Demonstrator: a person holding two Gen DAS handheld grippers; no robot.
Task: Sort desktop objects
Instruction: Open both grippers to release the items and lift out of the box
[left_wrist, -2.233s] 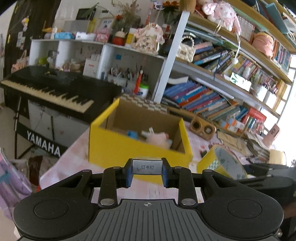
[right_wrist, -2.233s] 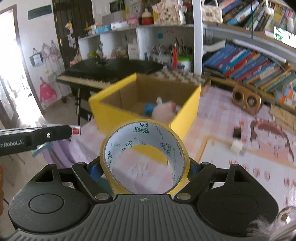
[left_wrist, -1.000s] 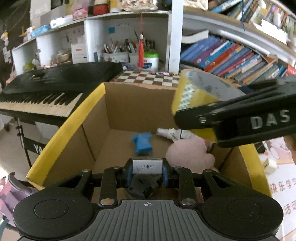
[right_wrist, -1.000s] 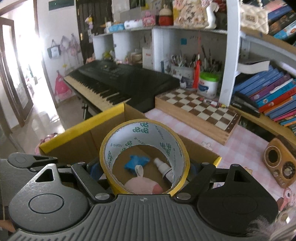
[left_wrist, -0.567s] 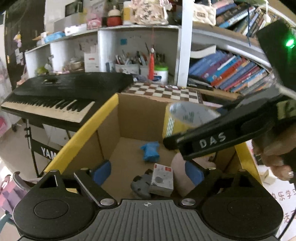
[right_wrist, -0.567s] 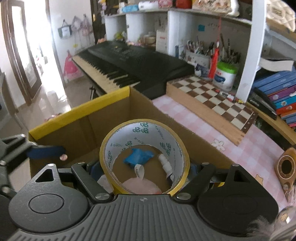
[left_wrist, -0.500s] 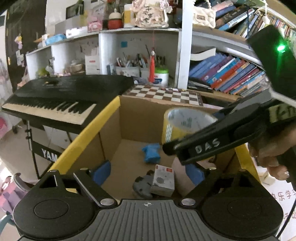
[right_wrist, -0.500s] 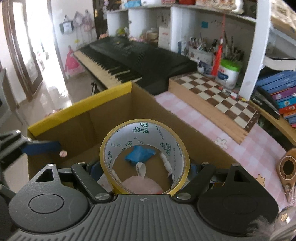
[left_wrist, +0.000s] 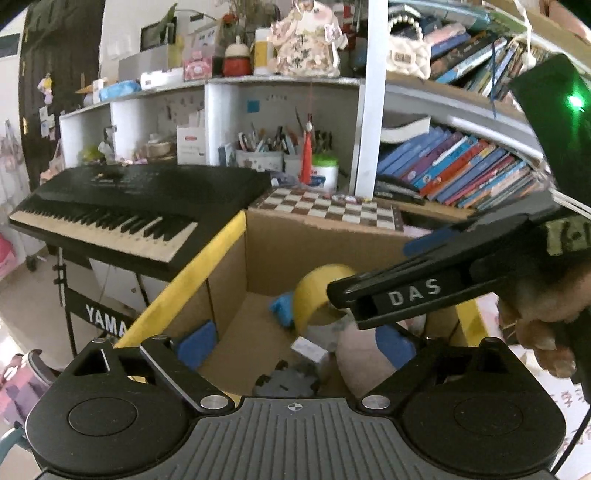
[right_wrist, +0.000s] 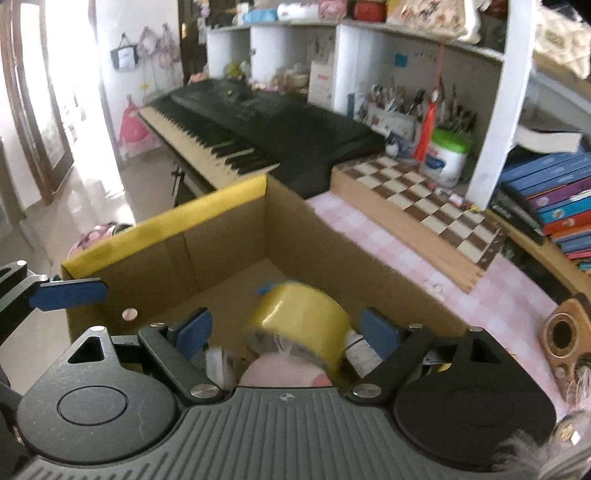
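Note:
A yellow-edged cardboard box (left_wrist: 207, 266) (right_wrist: 162, 229) stands on the pink table. The yellow tape roll (right_wrist: 299, 321) is free of my jaws and lies blurred inside the box on a pink plush (right_wrist: 280, 373); it also shows in the left wrist view (left_wrist: 314, 291). My right gripper (right_wrist: 286, 332) is open above the box, and its black body (left_wrist: 424, 291) crosses the left view. My left gripper (left_wrist: 295, 343) is open and empty over the box's near side. A small white staple box (left_wrist: 310, 349), a grey stapler (left_wrist: 288, 382) and a blue item (left_wrist: 280, 310) lie inside.
A black Yamaha keyboard (left_wrist: 122, 206) stands left of the box. A chessboard (right_wrist: 424, 199) lies behind it, with pen pots and a white tub (right_wrist: 447, 155) on the shelf. Books (left_wrist: 454, 173) fill shelves at right. A wooden speaker (right_wrist: 565, 328) sits far right.
My right gripper opened and the tape roll dropped from it into the box. My left gripper, which had let go of the staple box earlier, drew back slightly.

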